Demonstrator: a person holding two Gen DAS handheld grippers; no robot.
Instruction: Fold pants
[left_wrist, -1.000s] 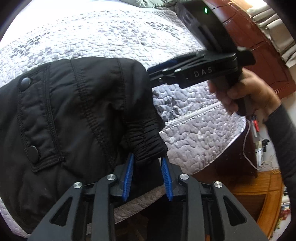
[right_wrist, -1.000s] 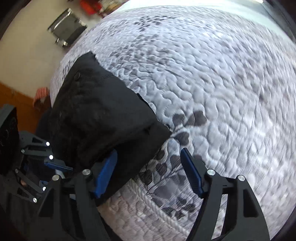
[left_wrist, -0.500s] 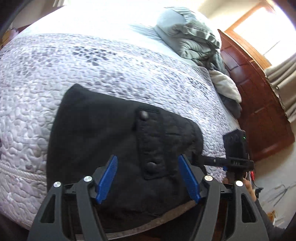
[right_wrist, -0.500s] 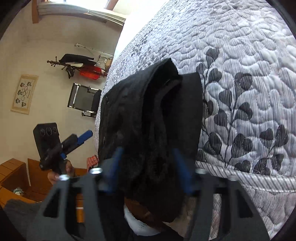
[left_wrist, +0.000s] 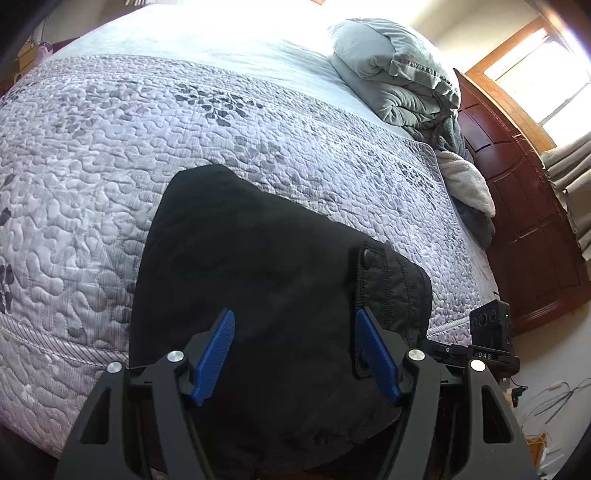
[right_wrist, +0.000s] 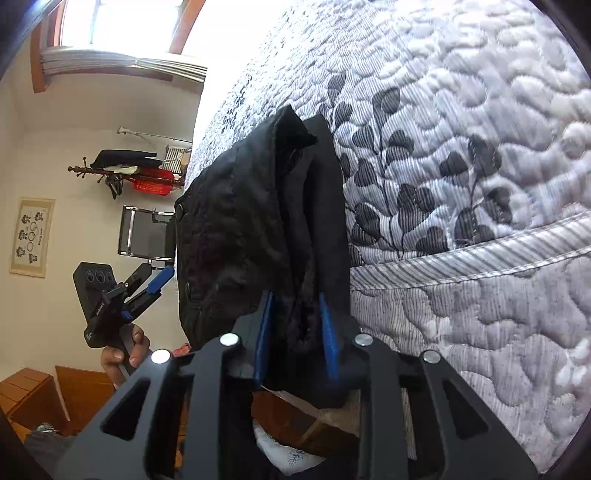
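The left gripper (left_wrist: 295, 354) has let go of the pants (left_wrist: 258, 280) and now hovers spread wide. The right gripper (right_wrist: 295, 339) has clamped onto the hanging edge, so a further fold looks imminent.

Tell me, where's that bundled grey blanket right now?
In the left wrist view the grey blanket sits at the far right corner of the bed, beside the dark wooden headboard and well beyond the black pants.

I work in a home bedroom: a grey leaf-patterned quilted bedspread (left_wrist: 184, 147), a folded grey-green comforter (left_wrist: 399, 74), a dark red wooden headboard (left_wrist: 524, 229), a wooden coat rack (right_wrist: 122, 171).
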